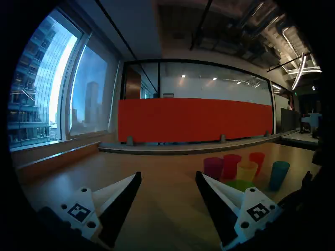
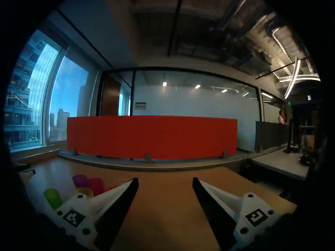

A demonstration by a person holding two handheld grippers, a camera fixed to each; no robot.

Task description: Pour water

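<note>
**On worktop [image 1: 167, 217]: left gripper [image 1: 167, 173] and right gripper [image 2: 164, 180] spread wide, nothing held**

Across the left gripper view, left to right: tall windows [image 1: 63, 96] are seen at the far left, with city towers outside. The left gripper is held low over the wooden worktop. Its two fingers [image 1: 121, 196] are set wide apart and only bare wood is seen between them. A red partition [image 1: 192, 119] is seen along the far edge of the worktop, with glass above it. A cluster of cups is placed right of centre, just beyond the right-hand finger. In order they are a purple cup [image 1: 213, 167], a red cup [image 1: 231, 165], a yellow cup [image 1: 246, 170] and an orange cup [image 1: 257, 161]. A green cup [image 1: 239, 185] is set in front of these and is partly hidden by the fingertip. A teal cup [image 1: 279, 175] is stood a little apart at the right. All cups are upright and none is touched.

Across the right gripper view: cups are seen at the lower left, beside and partly behind the left-hand finger. The green cup [image 2: 53, 197] is outermost, and the purple cup [image 2: 79, 180] and red cup [image 2: 96, 185] are next to it. The right gripper's fingers [image 2: 217, 205] are likewise held wide apart over bare wood, with nothing gripped. A second desk [image 2: 284, 163] is seen at the right. It cannot be told whether any cup holds water.
</note>
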